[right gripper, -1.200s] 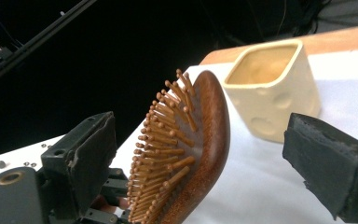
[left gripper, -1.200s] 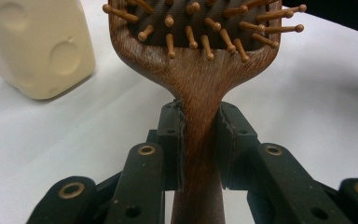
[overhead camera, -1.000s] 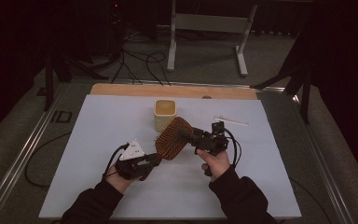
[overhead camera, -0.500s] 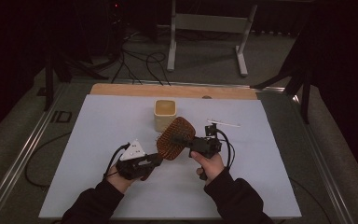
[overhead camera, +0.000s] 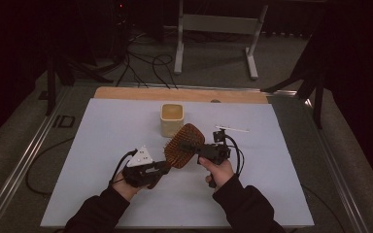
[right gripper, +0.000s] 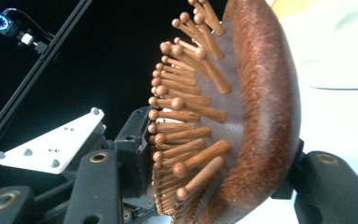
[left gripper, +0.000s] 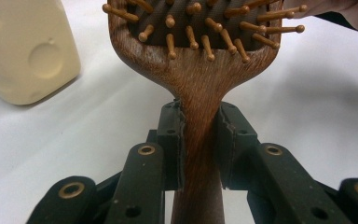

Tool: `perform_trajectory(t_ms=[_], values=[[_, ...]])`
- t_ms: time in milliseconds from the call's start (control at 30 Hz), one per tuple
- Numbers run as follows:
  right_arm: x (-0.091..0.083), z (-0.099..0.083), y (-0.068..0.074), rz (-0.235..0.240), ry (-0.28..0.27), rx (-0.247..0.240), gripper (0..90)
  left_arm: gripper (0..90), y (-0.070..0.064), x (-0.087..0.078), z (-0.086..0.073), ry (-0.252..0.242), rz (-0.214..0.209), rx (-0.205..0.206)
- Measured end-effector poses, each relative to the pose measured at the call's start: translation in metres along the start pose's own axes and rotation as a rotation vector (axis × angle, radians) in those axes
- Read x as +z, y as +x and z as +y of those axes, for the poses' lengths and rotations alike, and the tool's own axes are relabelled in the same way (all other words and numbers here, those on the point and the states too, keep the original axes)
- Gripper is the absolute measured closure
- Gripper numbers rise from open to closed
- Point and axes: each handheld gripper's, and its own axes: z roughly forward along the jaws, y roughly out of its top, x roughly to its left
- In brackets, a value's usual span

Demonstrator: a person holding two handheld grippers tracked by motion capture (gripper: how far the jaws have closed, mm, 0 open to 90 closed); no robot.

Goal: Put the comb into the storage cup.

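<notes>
A wooden paddle hairbrush point(overhead camera: 184, 144) sits held above the middle of the white table sheet point(overhead camera: 102, 131), caught between 2 grippers. The left gripper point(left gripper: 199, 135) pinches the brush's handle, its 2 jaws pressed against either side of the neck just under the head. The right gripper point(overhead camera: 194, 146) clamps the brush head: 1 jaw sits on the wooden back, the other among the ball-tipped wooden bristles point(right gripper: 186, 126). From above, the head tilts with its back turned up; the bristle side probably faces down towards 7 o'clock, though the dim light blurs it. A cream square container point(overhead camera: 172, 119) stands at 11 o'clock from the brush head, just beside it. A thin white stick point(overhead camera: 232, 128) lies at 2 o'clock, apart.
</notes>
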Motion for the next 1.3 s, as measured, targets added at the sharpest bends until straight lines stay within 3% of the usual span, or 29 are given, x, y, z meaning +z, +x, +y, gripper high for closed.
perform_trajectory(t_ms=[233, 400, 500, 900, 1033, 1300], values=[[-0.002, 0.0, 0.005, -0.024, -0.001, -0.026, 51.1, 74.0, 0.0, 0.003, 0.001, 0.009, -0.01, -0.004], [-0.003, 0.0, 0.005, -0.027, -0.004, -0.032, 52.5, 72.3, 0.001, 0.002, 0.0, -0.014, -0.02, -0.013], [-0.005, 0.003, 0.007, -0.041, -0.009, -0.053, 52.6, 57.6, 0.002, 0.002, 0.001, 0.0, -0.031, -0.021], [-0.019, 0.016, 0.015, -0.071, -0.048, -0.133, 52.7, 39.7, 0.006, -0.004, 0.001, 0.013, -0.035, -0.053], [-0.024, 0.02, 0.017, -0.081, -0.064, -0.149, 52.7, 27.0, 0.005, -0.004, 0.003, 0.055, -0.054, -0.029], [-0.033, 0.031, 0.024, -0.099, -0.089, -0.187, 52.7, 7.6, 0.005, -0.009, 0.004, 0.063, -0.055, -0.037]])
